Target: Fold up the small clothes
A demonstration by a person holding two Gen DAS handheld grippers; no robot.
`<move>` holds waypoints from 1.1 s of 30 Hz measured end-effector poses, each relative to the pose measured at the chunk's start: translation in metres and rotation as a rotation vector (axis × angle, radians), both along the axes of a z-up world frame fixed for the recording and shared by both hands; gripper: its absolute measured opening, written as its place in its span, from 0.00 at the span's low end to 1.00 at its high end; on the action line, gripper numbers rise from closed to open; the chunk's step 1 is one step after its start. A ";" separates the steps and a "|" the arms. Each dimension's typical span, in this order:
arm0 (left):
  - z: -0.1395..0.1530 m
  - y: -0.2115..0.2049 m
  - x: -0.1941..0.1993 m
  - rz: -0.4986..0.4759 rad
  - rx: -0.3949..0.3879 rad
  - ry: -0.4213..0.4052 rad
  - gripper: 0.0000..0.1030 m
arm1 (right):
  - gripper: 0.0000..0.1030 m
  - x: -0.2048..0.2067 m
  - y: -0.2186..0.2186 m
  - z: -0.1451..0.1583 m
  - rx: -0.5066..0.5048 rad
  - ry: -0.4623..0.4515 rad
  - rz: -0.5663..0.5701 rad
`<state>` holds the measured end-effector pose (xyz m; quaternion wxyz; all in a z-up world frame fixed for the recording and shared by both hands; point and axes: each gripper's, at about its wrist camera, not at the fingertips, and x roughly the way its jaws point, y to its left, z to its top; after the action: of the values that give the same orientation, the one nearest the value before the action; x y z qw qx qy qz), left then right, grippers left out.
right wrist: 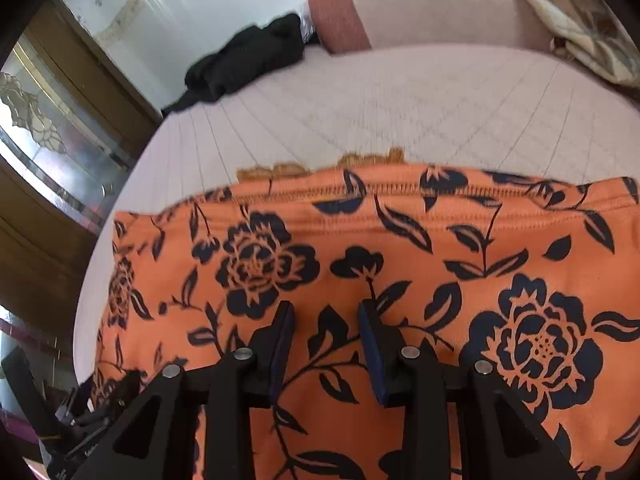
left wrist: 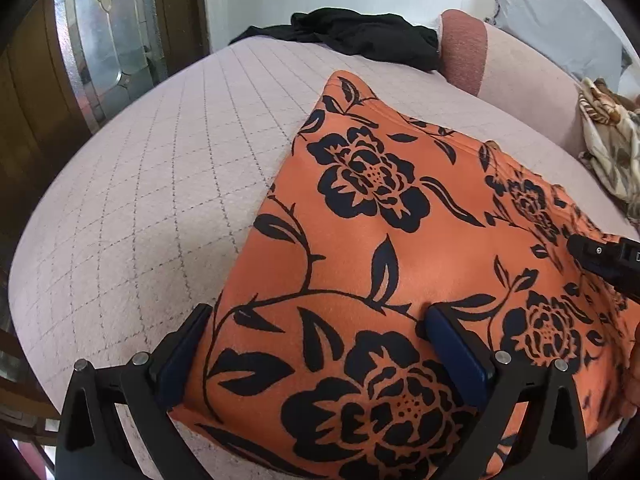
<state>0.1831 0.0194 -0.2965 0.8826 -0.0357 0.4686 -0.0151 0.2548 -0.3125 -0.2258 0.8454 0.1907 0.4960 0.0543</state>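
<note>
The orange cloth (left wrist: 360, 240) with its black flower print lies flat on the quilted pink bed cover (left wrist: 152, 184), and everything else is placed from it here. To its left in the left wrist view the cover is bare right out to the rounded bed edge; beyond its far corner sits a crumpled black garment (left wrist: 360, 34) against a dusty-red cushion (left wrist: 464, 50), well apart from the cloth. A beige patterned fabric (left wrist: 612, 140) is heaped off the cloth's right side, near but not touching as far as can be told.

The left gripper (left wrist: 316, 324) hovers low over the cloth's near end, its jaws spread wide with nothing between them — the left finger sits at the cloth's left edge, the right finger over the print. The tip of the right gripper (left wrist: 600, 258) shows at the frame's right edge, above the cloth.

The right wrist view shows what the other does not: the cloth's stitched hem (right wrist: 400, 196) running straight across, with a scrap of tan lace (right wrist: 360, 162) peeping out past it, and open bed cover (right wrist: 400, 100) beyond that hem up to the cushion (right wrist: 340, 12) and black garment (right wrist: 248, 60). There the right gripper (right wrist: 326, 316) stands over the middle of the cloth (right wrist: 280, 248), jaws parted moderately and holding nothing — whether the fingertips press the fabric cannot be told. Part of the left gripper (right wrist: 92, 420) appears at the lower left corner
</note>
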 end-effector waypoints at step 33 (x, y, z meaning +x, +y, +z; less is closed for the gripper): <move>0.009 0.053 -0.046 0.185 -0.439 0.045 0.35 | 0.29 -0.120 0.032 -0.012 0.286 0.112 0.126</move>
<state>0.1371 0.0728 -0.2878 0.8405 -0.2697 0.4685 -0.0349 0.1348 -0.2805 -0.2374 0.7755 0.2805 0.5406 0.1665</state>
